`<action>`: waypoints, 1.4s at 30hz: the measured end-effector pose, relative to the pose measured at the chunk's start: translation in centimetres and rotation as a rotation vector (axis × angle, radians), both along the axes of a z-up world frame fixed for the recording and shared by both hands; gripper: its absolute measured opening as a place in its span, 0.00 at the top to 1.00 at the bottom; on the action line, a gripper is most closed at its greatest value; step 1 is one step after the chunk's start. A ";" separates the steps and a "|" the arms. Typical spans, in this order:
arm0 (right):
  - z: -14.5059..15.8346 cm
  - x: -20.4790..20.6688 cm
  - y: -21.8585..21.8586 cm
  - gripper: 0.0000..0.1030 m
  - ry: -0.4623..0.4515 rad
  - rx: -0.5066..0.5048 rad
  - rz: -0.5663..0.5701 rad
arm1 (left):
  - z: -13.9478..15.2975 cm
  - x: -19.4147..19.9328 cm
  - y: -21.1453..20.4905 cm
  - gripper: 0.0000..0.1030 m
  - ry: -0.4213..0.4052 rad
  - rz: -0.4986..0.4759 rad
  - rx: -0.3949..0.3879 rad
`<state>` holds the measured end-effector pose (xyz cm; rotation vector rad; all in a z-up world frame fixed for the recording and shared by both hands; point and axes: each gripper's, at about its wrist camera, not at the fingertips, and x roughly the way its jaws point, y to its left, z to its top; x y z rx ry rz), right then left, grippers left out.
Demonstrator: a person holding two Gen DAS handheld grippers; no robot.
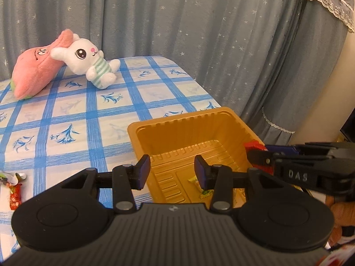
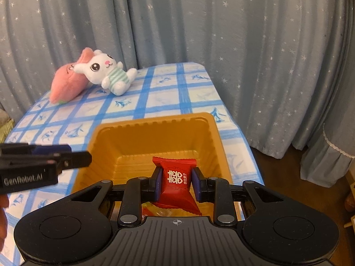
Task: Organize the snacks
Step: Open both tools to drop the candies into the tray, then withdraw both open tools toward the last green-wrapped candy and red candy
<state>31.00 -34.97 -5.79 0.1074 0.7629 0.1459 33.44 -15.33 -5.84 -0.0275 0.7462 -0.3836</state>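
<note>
While the right gripper (image 2: pixel 175 180) pinches a red candy (image 2: pixel 176 177) hiding the tray (image 2: pixel 153 124) floor, the left gripper (image 1: pixel 172 170) gapes empty.

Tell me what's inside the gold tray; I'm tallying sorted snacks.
Inside the gold plastic tray lies one yellow-green wrapped candy. The left gripper covers the tray's near floor, so anything there is hidden.

Both fisheye views ride just behind their own hand-held gripper's fingers, angled down across the checked tabletop (image 1: pixel 66 119) toward the grey curtain (image 1: pixel 177 22). Both sit close over the gold tray (image 1: pixel 188 119), the left-wrist view from its left, the right-wrist view nearly square on. They share the tray, two plush toys (image 2: pixel 106 73) and curtain.
</note>
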 end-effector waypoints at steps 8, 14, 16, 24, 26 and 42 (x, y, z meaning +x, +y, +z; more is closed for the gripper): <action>0.6 0.2 -0.9 0.34 -0.026 0.122 -0.024 | 0.0 -1.1 1.7 0.62 0.007 0.025 -0.010; 1.0 -1.9 -1.7 0.34 -0.009 0.130 -0.058 | 0.4 -2.9 3.3 0.62 0.016 0.055 -0.012; 1.4 -2.8 -1.7 0.34 -0.005 0.127 -0.068 | 0.8 -3.7 3.9 0.62 0.014 0.065 -0.015; 3.9 -7.1 -0.6 0.34 -0.012 0.128 -0.081 | 3.4 -8.3 6.2 0.58 -0.008 0.110 -0.025; 4.7 -8.3 0.1 0.34 -0.017 0.123 -0.078 | 4.0 -9.7 6.7 0.56 -0.014 0.119 -0.022; 8.9 -14.2 7.7 0.32 -0.060 0.131 0.062 | 6.6 -18.6 13.0 0.41 -0.044 0.250 -0.014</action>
